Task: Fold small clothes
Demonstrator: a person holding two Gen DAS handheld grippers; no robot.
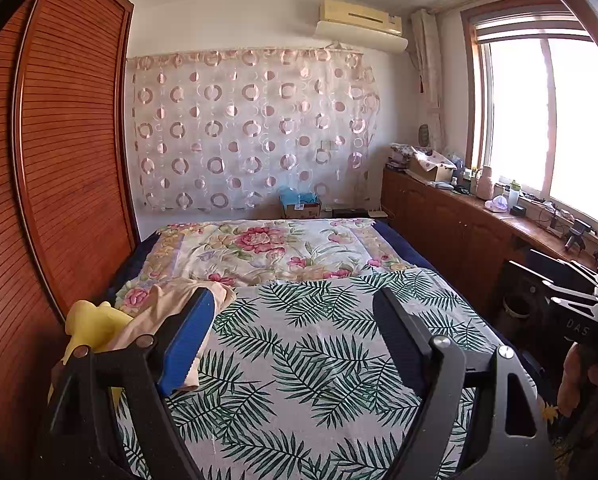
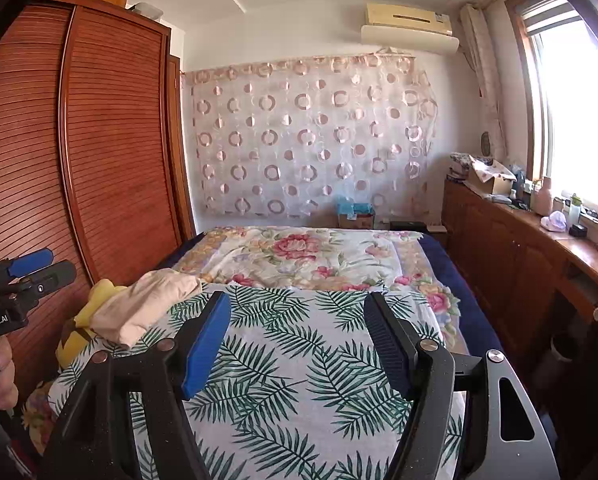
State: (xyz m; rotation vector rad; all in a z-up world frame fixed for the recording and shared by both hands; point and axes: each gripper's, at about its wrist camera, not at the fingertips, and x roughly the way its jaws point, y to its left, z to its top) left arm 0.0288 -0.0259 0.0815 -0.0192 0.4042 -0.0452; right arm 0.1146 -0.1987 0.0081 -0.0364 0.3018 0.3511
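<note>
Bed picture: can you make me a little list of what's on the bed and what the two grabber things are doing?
surface: leaf-print cloth spread over the near part of the bed
behind it: floral quilt
clothes: beige garment, crumpled at the bed's left edge, not folded
under it: yellow garment, partly covered
left hand-held gripper: open, empty, above the leaf-print cloth, beside the beige garment
right hand-held gripper: open, empty, above the leaf-print cloth
folding: not started
</note>
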